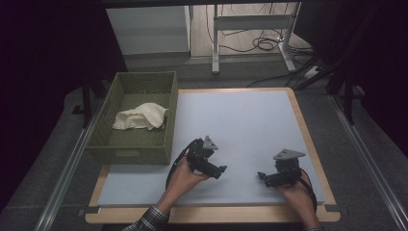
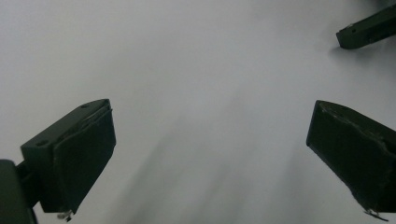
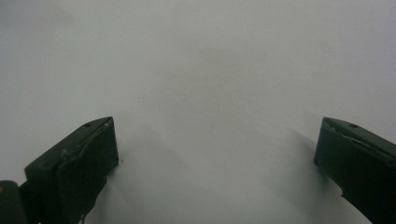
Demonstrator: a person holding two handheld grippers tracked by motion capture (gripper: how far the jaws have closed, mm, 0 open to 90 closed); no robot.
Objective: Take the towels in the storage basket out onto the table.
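The cream cloth (image 1: 140, 117) lies crumpled inside the green woven basket (image 1: 169, 113), toward its far half, untouched by either tool. The basket sits at the left edge of the counter (image 1: 250, 120), beside its pale blue-grey top.

The left hand-held gripper (image 1: 223, 169) rests low over the near part of the counter, right of the basket's near corner and well apart from the cloth. Its 2 jaws are spread wide with nothing between them, as the left gripper view confirms.

The right hand-held gripper (image 1: 261, 175) is near the counter's near right corner, pointing toward the left one. Its 2 jaws are likewise spread and empty over bare counter surface.
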